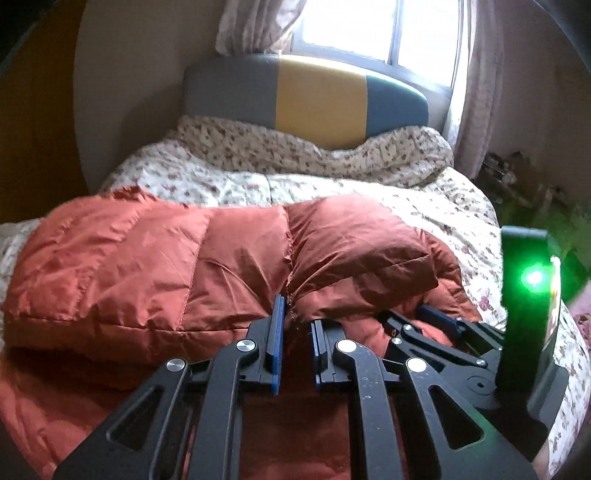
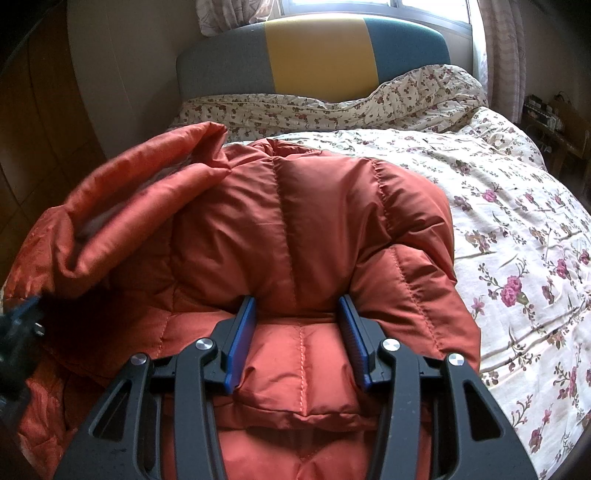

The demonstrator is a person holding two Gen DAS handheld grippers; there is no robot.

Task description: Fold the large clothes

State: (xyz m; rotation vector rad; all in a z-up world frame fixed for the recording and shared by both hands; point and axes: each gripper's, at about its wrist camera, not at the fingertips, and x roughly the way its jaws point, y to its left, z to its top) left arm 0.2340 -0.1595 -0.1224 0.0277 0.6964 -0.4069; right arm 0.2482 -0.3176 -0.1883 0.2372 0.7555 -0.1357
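Observation:
A rust-orange puffer jacket lies on the bed, and one padded part is folded across it. My left gripper is at the near edge of that folded part, its blue pads nearly together with a pucker of the jacket's seam pinched between them. In the right wrist view the jacket fills the middle, and a flap stands raised at the upper left. My right gripper is shut on a thick padded bulge of the jacket. The left gripper shows as a dark blur at the left edge. The right gripper lies low beside the left one.
The bed has a floral quilt spreading to the right and a bunched floral cover at the headboard, which is grey, yellow and teal. A window with curtains is behind it. Cluttered furniture stands at the far right.

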